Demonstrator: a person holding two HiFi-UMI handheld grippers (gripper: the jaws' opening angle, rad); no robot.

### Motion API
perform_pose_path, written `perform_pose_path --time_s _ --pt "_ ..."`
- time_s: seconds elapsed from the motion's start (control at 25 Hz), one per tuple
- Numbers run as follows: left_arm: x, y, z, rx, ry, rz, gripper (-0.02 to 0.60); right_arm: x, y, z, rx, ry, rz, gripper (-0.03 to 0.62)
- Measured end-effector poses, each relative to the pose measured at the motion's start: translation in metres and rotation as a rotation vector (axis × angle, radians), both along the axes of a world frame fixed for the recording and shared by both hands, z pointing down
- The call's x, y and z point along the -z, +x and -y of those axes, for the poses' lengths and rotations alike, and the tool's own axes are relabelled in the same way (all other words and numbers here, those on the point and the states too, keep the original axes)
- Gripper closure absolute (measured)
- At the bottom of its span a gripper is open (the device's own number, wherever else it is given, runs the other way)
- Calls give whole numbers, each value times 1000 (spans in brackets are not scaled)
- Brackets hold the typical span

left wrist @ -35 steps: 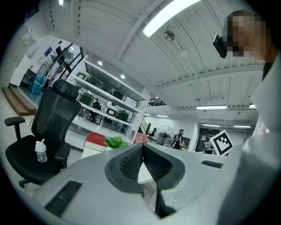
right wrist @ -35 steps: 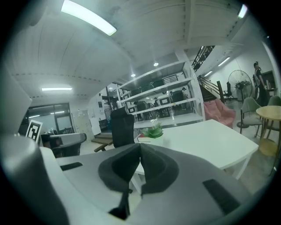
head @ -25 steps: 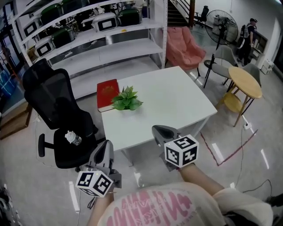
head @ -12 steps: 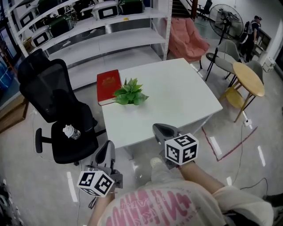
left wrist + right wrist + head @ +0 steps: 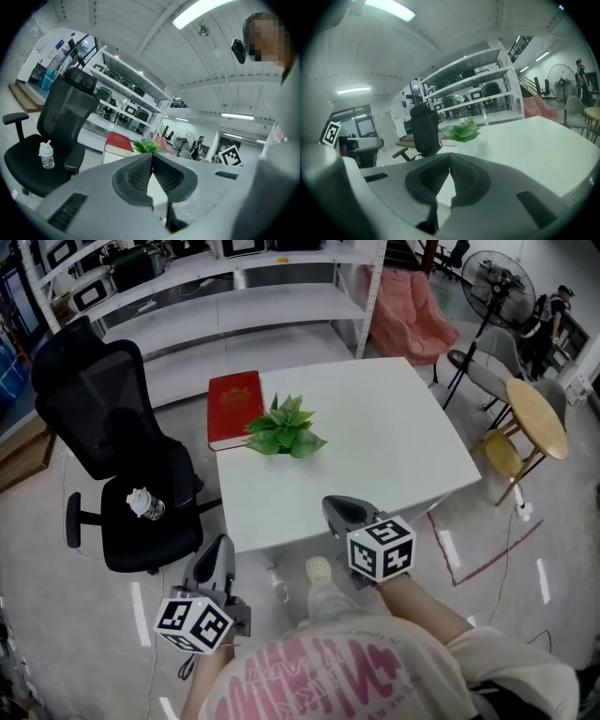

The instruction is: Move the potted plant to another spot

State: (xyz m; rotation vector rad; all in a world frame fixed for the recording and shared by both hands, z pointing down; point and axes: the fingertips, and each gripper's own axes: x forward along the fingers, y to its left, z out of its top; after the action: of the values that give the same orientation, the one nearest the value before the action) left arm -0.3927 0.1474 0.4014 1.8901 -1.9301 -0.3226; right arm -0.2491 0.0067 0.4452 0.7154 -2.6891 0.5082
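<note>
The left tongs (image 5: pixel 221 546) and right tongs (image 5: pixel 334 508), both shut and empty, have sunk lower and drawn nearer the tabletop (image 5: pixel 403 456). The plant (image 5: pixel 286 427) stands well ahead of them, untouched. The approach is under way; no grasp yet.

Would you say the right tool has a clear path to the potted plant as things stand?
Probably yes: only bare white table lies between the right tool and the potted plant, though its shut jaws would need opening first.
</note>
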Motion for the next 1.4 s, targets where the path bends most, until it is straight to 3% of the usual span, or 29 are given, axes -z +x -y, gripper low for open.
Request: perform_pose_path --time_s 0.36,0.68,0.84,1.0,1.08,1.4 --pt "-14 -10 19 61 -50 10 578 -23 -24 33 132 121 -79 586" --pt "-25 -39 36 164 -107 -7 578 -43 -48 74 187 69 -50 585" --pt "-33 -46 49 186 -133 -16 579 -57 -60 92 232 38 -49 455" --pt "-42 -51 56 199 -162 -29 580 -64 -74 102 269 35 -40 260" --pt "-44 -54 60 206 -168 -32 578 -64 -82 110 264 45 -27 192" --pt "-47 -67 72 231 -177 -33 578 -65 -110 121 302 126 -30 110"
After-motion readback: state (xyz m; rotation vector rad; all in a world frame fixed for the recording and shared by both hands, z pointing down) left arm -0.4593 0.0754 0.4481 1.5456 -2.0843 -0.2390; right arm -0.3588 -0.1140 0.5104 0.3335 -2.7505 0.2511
